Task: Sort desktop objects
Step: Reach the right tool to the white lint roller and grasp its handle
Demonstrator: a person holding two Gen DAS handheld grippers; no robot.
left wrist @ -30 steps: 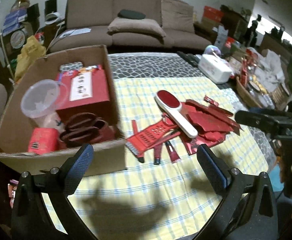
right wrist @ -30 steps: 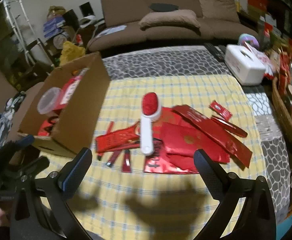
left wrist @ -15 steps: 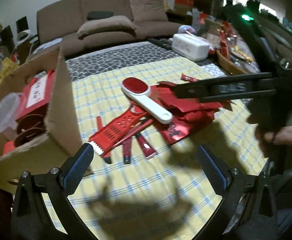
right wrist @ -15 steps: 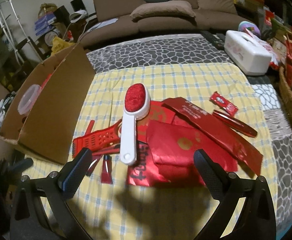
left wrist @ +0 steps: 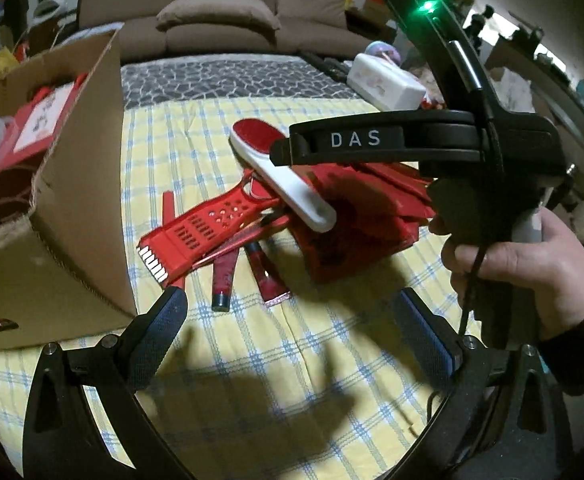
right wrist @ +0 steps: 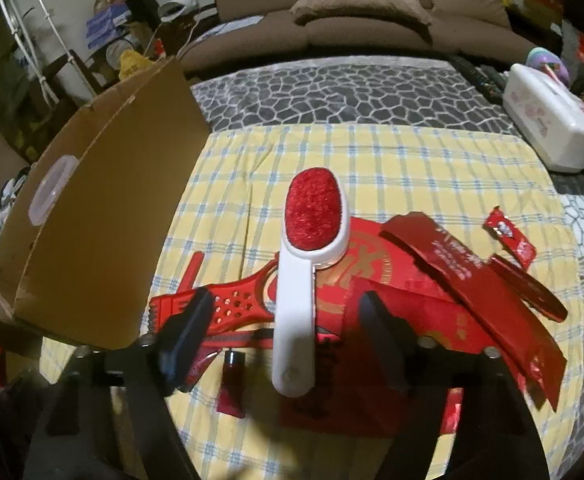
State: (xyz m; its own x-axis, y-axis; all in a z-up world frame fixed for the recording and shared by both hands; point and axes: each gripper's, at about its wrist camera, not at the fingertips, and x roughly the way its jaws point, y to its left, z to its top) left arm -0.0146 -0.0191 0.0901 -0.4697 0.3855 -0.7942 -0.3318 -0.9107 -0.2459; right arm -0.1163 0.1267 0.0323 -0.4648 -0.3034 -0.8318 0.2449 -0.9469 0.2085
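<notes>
Tongs (right wrist: 284, 332) of rt hand (left wrist: 531, 272) level, straddling lint brush (right wrist: 303, 272) handle.

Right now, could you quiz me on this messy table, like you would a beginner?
1. True or false: the right gripper has already shut on the white lint brush.
2. Which item lies under the brush's handle? A) the red grater B) the white tissue box C) the cardboard box
3. Fill in: the left gripper hovers over the yellow checked ____.

Key:
1. False. Its fingers stand either side of the handle, apart from it.
2. A
3. cloth
</notes>
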